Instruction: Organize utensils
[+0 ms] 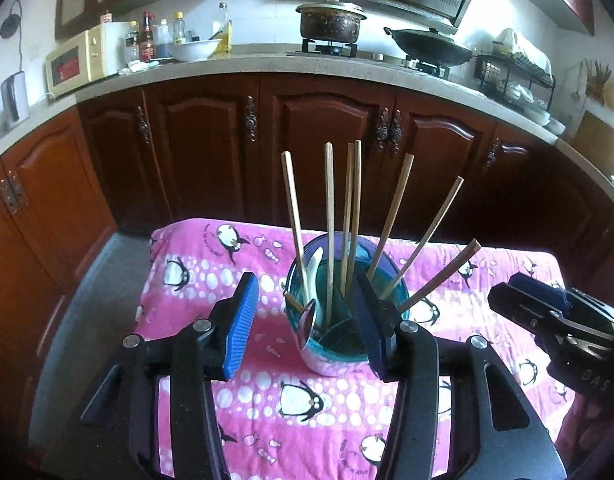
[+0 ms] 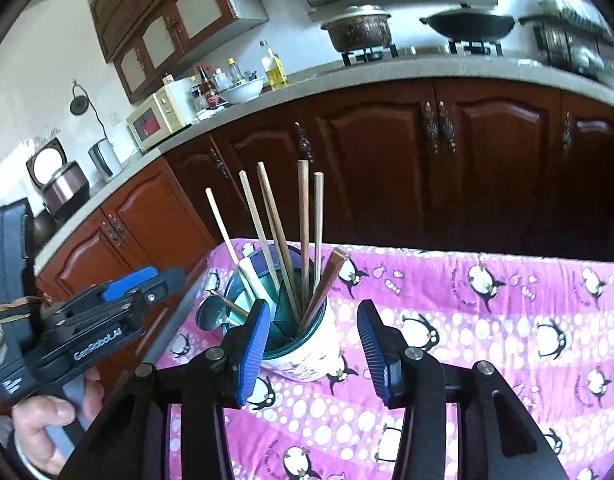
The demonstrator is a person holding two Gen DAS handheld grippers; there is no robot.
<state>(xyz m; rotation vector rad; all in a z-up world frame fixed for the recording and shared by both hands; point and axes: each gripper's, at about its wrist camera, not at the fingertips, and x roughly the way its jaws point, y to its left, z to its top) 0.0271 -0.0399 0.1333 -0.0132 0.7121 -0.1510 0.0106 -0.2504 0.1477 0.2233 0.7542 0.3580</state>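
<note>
1. Seven wooden chopsticks [image 1: 329, 216] stand in the utensil holder [image 1: 339, 344], long axes running up out of the cup, thin ends down inside, butt ends fanned out above.
2. In the left wrist view three or four of them rise close to 12 o'clock, while the rest lean toward 1 and 2 o'clock; the darkest, lowest one [image 1: 443, 276] tilts furthest, near 2 o'clock.
3. A white spoon [image 1: 313, 276] also stands in the cup, handle up, and a metal spoon [image 2: 211, 314] hangs at the rim on the 9 o'clock side with its bowl outside the cup.
4. The holder is a pale cup with a teal divided insert, upright on the pink penguin-print cloth [image 1: 267, 392], toward the cloth's far-left part in the right wrist view.
5. The left gripper [image 1: 307, 320] has its blue pads parted about halfway, nothing clamped; the cup shows between and beyond them, with the right-hand pad overlapping its rim in the view.
6. The right gripper [image 2: 313, 344] is likewise partly spread and grips nothing; the cup sits beyond its left pad at about 11 o'clock.
7. A hand [image 2: 47, 420] holds the left gripper's handle at 8 o'clock in the right wrist view.
8. The cloth covers a low table in a kitchen: dark red-brown cabinets [image 1: 315, 148] behind, a grey countertop [image 1: 235, 66] carrying a cream microwave [image 1: 73, 64], bottles, a white bowl [image 1: 195, 50], a lidded pot [image 1: 331, 20] and a black wok [image 1: 431, 46] on the burners.
</note>
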